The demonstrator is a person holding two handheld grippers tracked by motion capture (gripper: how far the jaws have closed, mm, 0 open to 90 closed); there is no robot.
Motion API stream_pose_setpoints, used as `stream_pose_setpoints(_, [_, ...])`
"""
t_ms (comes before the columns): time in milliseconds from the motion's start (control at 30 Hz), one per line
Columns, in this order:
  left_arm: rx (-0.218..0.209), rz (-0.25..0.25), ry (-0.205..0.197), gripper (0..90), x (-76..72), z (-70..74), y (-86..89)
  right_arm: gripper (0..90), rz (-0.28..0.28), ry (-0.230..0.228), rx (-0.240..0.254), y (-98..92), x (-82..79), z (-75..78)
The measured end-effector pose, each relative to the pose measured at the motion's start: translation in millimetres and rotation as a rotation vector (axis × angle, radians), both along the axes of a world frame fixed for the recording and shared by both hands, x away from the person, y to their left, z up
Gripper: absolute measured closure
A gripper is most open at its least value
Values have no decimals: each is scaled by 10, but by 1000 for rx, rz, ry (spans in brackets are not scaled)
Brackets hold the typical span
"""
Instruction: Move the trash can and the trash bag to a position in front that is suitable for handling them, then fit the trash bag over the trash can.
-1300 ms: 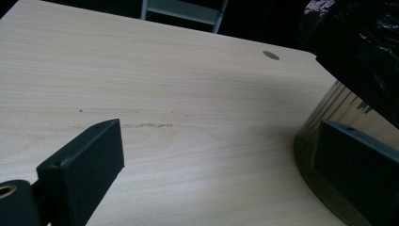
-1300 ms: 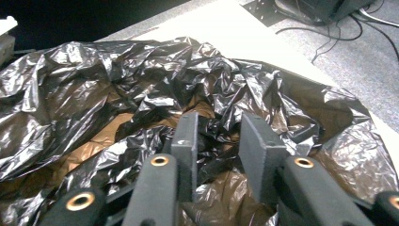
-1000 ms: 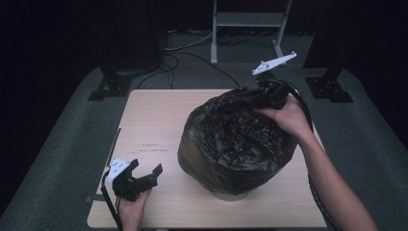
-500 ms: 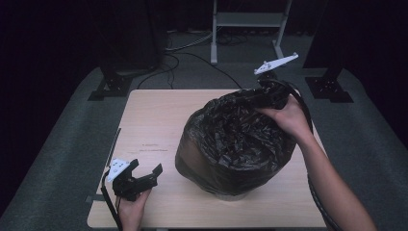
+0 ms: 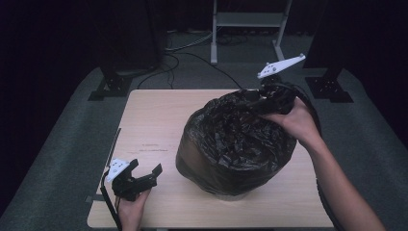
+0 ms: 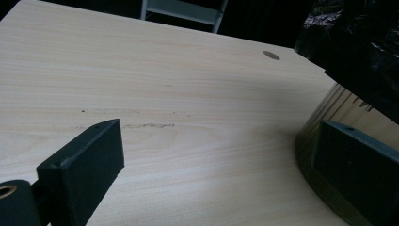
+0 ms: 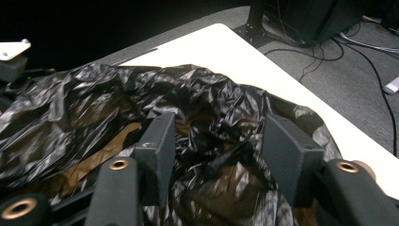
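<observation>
Crumpled black plastic bin bag [image 5: 235,144] drapes a round container on the right half of the pale wooden table [image 5: 154,120]; the container's body is hidden under the film, its base edge barely legible in the left gripper view. Right gripper [image 5: 267,98] sits at the bag's far rim, jaws parted, having just been opening; folds of film lie between them, unpinched. A second ago they were narrower. Left gripper [image 5: 144,175] rests released near the table's front-left corner, unmoved.
</observation>
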State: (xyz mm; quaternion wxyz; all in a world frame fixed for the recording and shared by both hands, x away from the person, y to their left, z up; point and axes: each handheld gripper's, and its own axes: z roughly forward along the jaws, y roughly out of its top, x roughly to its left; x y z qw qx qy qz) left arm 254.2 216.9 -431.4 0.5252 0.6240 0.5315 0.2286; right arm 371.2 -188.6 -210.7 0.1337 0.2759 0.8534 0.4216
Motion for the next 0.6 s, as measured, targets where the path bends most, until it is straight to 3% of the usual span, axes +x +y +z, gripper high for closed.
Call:
stream_pose_setpoints(267, [3,0,-7,18,-12,16,-11,304,3,-17,17,-172,-184,25])
stream_pose_setpoints(600, [10,-7,-4,18,-13,11,-45,278,-42,-49,70,-570,-411,61])
